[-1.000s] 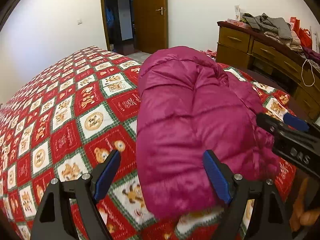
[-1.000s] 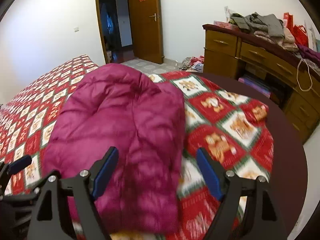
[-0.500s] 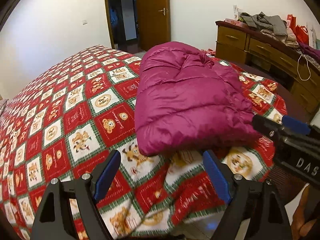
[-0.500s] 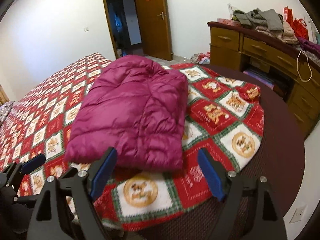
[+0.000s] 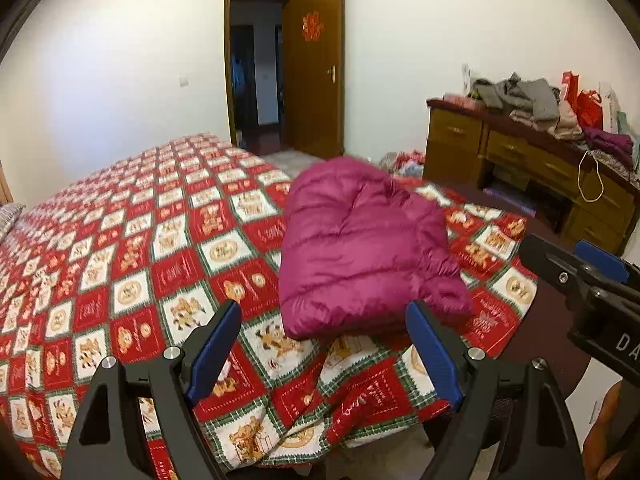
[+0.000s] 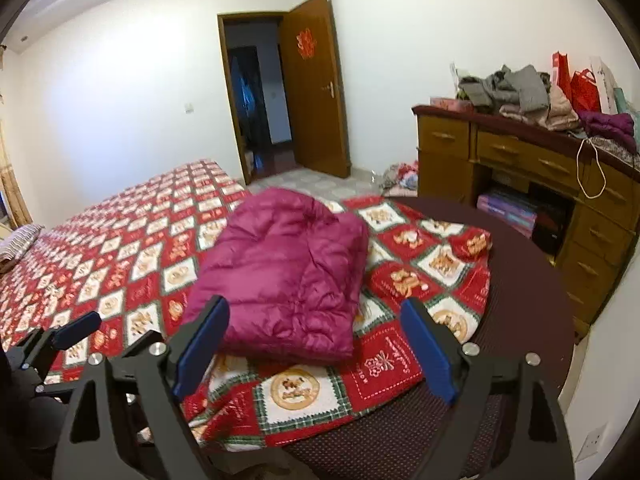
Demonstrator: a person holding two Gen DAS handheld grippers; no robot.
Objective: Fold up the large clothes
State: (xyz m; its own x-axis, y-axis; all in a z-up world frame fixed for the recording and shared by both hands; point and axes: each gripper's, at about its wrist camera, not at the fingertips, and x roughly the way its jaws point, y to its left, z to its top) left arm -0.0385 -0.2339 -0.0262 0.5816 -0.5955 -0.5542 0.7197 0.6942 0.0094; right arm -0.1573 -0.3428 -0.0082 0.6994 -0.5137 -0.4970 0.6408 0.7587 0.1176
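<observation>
A magenta puffer jacket point(image 5: 360, 248) point(image 6: 288, 276) lies folded into a thick bundle on the red patterned bedspread point(image 5: 132, 256) point(image 6: 120, 264), near the bed's foot corner. My left gripper point(image 5: 324, 344) hangs open above the bed's edge, short of the jacket, with nothing between its blue pads. My right gripper point(image 6: 316, 340) is also back from the jacket; its jaws are opening and hold nothing. The right gripper point(image 5: 592, 280) shows at the right edge of the left wrist view. Low at the left of the right wrist view sits the left gripper point(image 6: 60, 340).
A wooden dresser point(image 5: 520, 160) point(image 6: 540, 176) piled with clothes and red bags stands at the right wall. The brown door point(image 5: 316, 72) at the back is open. Clothes lie on the floor point(image 6: 400, 176) beside the dresser. Dark mattress edge point(image 6: 528, 320) shows past the bedspread.
Both grippers have pulled back and risen from the jacket, which lay right between their fingers and now rests farther off on the bed. More of the room shows.
</observation>
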